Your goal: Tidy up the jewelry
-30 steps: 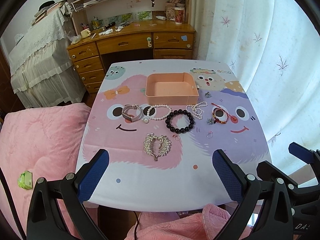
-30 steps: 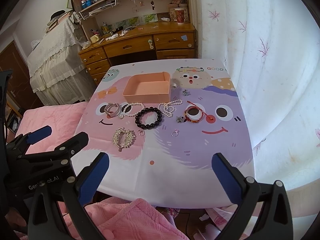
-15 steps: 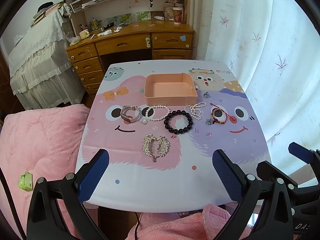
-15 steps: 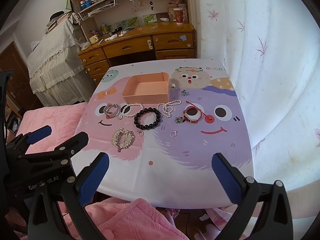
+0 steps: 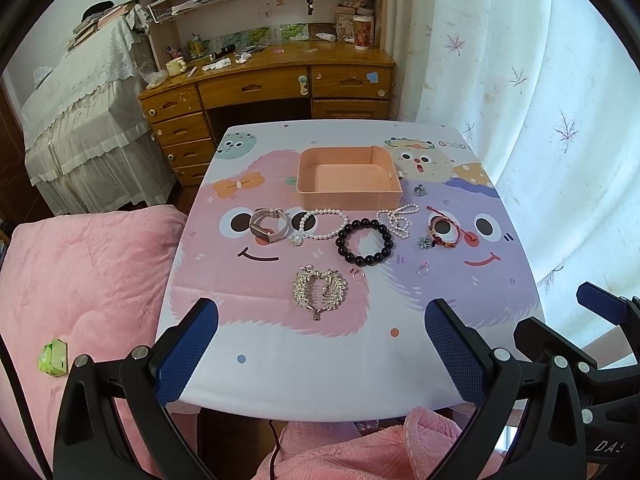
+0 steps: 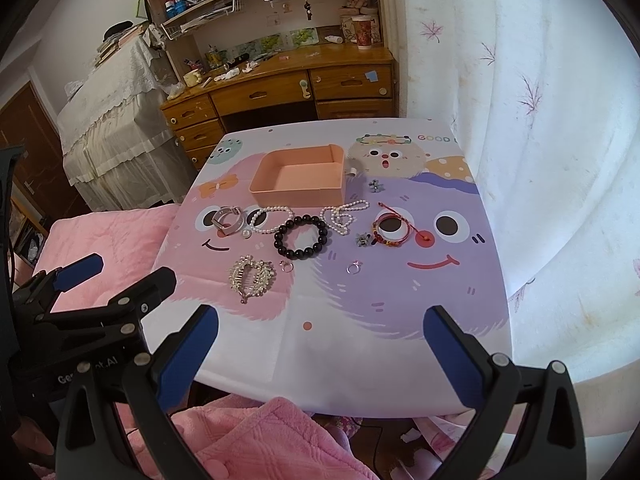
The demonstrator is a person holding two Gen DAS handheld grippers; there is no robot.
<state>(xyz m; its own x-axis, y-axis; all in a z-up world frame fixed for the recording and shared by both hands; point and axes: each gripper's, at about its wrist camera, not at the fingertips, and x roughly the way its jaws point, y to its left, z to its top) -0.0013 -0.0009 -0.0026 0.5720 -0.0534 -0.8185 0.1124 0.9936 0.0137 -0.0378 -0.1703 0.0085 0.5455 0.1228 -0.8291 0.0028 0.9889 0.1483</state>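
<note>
An empty peach box [image 5: 347, 178] [image 6: 299, 180] stands at the table's far middle. In front of it lie a watch [image 5: 269, 226], a pearl bracelet [image 5: 323, 224], a black bead bracelet [image 5: 364, 242] [image 6: 301, 237], a pearl strand [image 5: 397, 218], a red bracelet [image 5: 443, 232] [image 6: 390, 230], a silver hair comb [image 5: 319, 290] [image 6: 251, 278], two small rings [image 6: 354, 267] and flower studs [image 6: 375, 185]. My left gripper [image 5: 320, 354] and right gripper [image 6: 318, 354] are open and empty, above the table's near edge.
The table wears a cartoon cloth [image 5: 280, 344]. A pink quilt [image 5: 80, 264] lies at the left and a white curtain [image 5: 540, 100] hangs at the right. A wooden desk [image 5: 272, 84] stands behind. A green packet [image 5: 53, 356] sits on the quilt.
Both views have crept slightly back and up from the table. The jewelry has not moved and both grippers stay open.
</note>
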